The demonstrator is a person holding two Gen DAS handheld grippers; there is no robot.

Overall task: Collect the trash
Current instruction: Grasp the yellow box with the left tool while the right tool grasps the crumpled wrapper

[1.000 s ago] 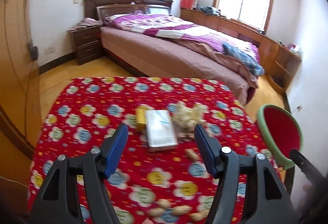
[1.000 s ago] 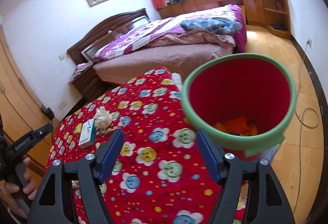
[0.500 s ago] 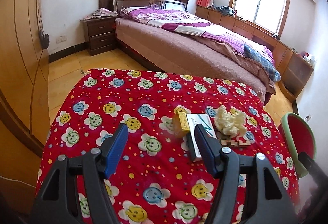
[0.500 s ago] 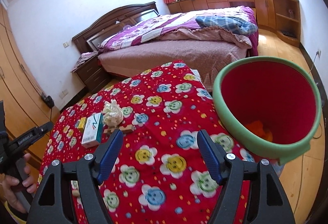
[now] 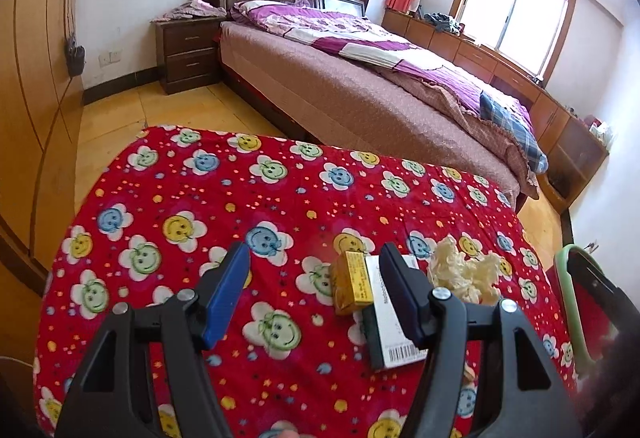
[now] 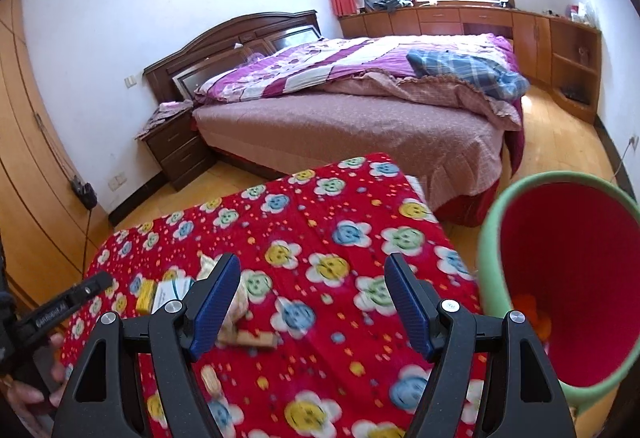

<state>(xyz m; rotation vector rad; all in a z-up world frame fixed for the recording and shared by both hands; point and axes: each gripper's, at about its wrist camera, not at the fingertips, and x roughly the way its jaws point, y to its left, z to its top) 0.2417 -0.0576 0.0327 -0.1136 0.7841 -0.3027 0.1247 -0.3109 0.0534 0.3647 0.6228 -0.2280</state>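
Right now the step in hand looks like the approach to the next pick: both claws hang over the worktop [image 5: 240, 197] with its red smiley-flower cloth, and neither has anything in it. The left claw [image 5: 314, 292] stands released, its jaws well apart with only cloth between them; its right finger overlaps the white box [image 5: 394, 342] in the view, with the small yellow box [image 5: 352, 284] just beside that and the crumpled tissue [image 5: 464, 274] further right. The right claw [image 6: 310, 302] is likewise released and bare, the same cluster of litter near its left finger, and the green-rimmed red bin [image 6: 492, 238] stands off the worktop's right edge with something orange at its bottom.

By my reading, the next move calls for one claw to centre on a single piece, likely a box, drop until the fingers straddle it, then clench and carry it to the bin.

Compared with a second ago, the left view has swung so the boxes sit right of centre, not between the fingers. In the right view the bin has slid from centre to the right edge, and the litter has come closer.
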